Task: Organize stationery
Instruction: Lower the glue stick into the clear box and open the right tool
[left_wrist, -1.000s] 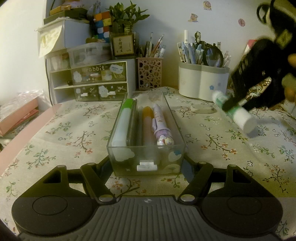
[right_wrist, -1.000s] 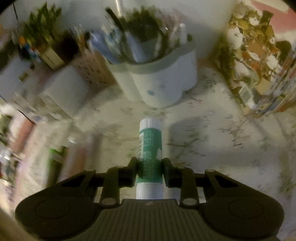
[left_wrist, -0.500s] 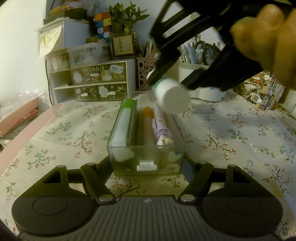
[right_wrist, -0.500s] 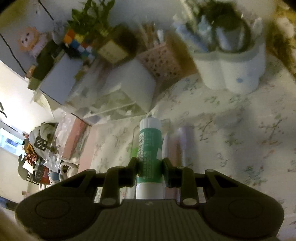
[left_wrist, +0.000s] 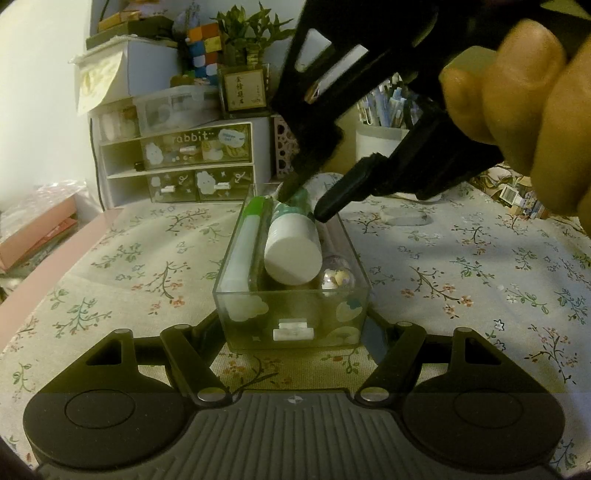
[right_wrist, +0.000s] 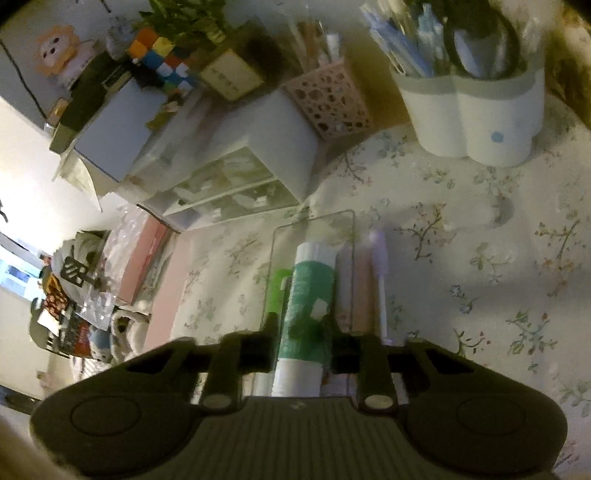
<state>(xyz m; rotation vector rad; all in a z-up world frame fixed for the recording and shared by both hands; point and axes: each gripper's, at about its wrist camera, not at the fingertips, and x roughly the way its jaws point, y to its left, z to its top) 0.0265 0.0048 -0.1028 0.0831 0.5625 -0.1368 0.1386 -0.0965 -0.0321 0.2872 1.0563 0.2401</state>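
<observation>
left tongs (left_wrist: 293, 328): clamped on clear box (left_wrist: 291, 325) | right tongs (right_wrist: 301, 343): closing, gripping glue stick (right_wrist: 308, 295)

"rabbit.." on clear drawer front (left_wrist: 195, 137) of white desk organizer (left_wrist: 177, 162).

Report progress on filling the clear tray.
Done: pens already lie in the clear tray, which the left tool grips. In hand: the right tool lowers the glue stick into it. Left: release; an eraser-like piece remains on the cloth.
</observation>
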